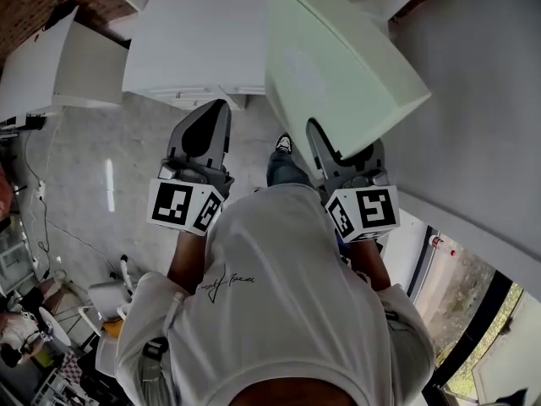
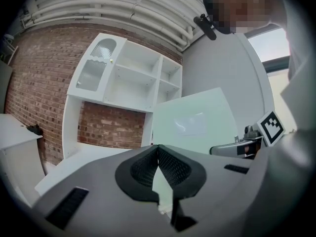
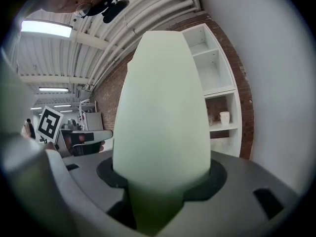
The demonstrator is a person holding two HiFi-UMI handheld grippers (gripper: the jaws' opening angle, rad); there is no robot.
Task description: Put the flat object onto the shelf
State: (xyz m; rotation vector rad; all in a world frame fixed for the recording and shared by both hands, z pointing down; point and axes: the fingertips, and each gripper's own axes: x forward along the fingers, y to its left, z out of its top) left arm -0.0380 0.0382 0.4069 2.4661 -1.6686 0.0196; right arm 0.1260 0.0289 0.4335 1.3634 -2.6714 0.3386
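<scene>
Plainly, the right gripper has its jaws clamped wide on one edge of the pale green board. The board juts out ahead, probably so its free end reaches the shelf first. The left gripper, alongside, has its jaws closed tip to tip on nothing. The white shelf stands ahead against a brick wall.

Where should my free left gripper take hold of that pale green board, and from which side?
The board's near edge, beside the right gripper clamped there, coming edge-on from your side. It is thin, flat and wide, so only an edge fits the left gripper, and a second hold would likely steady it.
</scene>
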